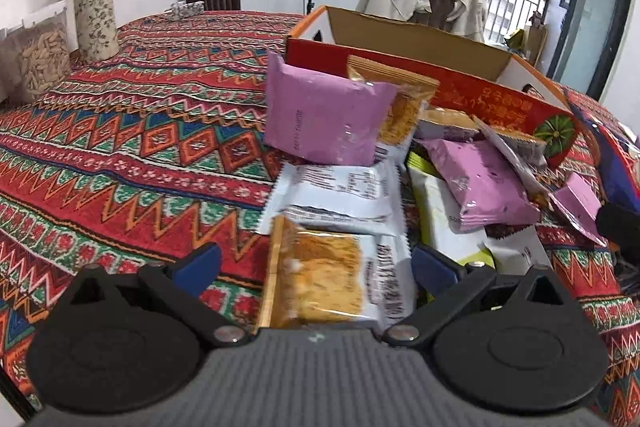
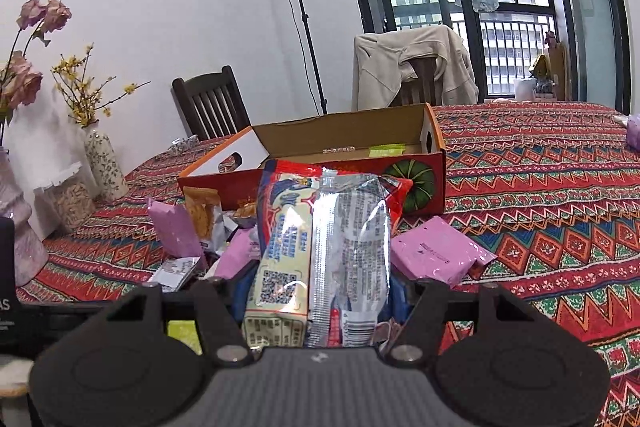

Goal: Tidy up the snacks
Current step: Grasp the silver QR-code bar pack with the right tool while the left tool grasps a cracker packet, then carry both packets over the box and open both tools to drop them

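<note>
Left gripper [image 1: 316, 267], fingers spread wide apart, straddles an orange-and-white cracker packet [image 1: 336, 277] lying at the near edge of the snack pile on the patterned tablecloth [image 1: 120, 147]; neither blue pad visibly touches the wrapper. The packet shows golden contents through a clear window and dark characters on a white end, too blurred to read.

Right gripper [image 2: 320, 295], fingers closed on a tall red-white-and-silver snack bag [image 2: 324, 247], holds it upright above the pile. The bag's back panel carries a QR code, a barcode and fine print that cannot be read.

Behind the pile stands one open red cardboard box [image 2: 424, 183] with orange edging and a green pumpkin picture on its front wall; gold writing on that wall is illegible. A yellow-green packet [image 2: 386, 150] lies inside it.

Counted in the left wrist view: three pink packets, the largest [image 1: 324, 115] propped against the box; two white packets with printed panels [image 1: 340, 195]; at least two more orange cracker packets [image 1: 396, 99].

One floral vase [image 1: 94, 7] stands at the table's far side.
</note>
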`<move>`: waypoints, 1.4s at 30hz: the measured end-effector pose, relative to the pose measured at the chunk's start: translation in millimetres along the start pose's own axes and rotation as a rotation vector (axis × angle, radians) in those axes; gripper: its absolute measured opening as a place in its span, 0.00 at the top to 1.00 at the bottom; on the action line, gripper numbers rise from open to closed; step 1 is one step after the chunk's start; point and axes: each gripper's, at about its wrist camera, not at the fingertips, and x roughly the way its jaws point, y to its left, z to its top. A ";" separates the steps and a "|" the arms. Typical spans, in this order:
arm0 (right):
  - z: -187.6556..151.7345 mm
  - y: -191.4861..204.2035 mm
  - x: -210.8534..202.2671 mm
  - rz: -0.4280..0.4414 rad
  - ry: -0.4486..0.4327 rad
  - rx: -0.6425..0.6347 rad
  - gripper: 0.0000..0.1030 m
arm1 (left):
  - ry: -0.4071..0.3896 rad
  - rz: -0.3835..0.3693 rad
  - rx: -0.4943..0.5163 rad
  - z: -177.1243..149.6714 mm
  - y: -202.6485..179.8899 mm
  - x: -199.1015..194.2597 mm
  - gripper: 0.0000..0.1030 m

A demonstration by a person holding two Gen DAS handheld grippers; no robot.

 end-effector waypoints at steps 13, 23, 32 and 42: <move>-9.6 0.1 3.1 0.022 0.004 -0.008 0.40 | -0.043 0.021 0.046 -5.4 -10.3 -4.6 0.27; -12.6 3.8 -0.8 0.015 -0.005 -0.026 0.40 | -0.083 -0.022 0.061 -9.0 -5.8 -20.2 0.43; -13.1 9.8 -8.0 0.002 -0.018 -0.039 0.39 | -0.139 -0.066 0.073 -12.7 0.5 -44.7 0.44; -7.9 19.1 -18.8 -0.014 -0.060 -0.071 0.39 | -0.206 -0.109 0.079 -1.6 1.5 -68.6 0.43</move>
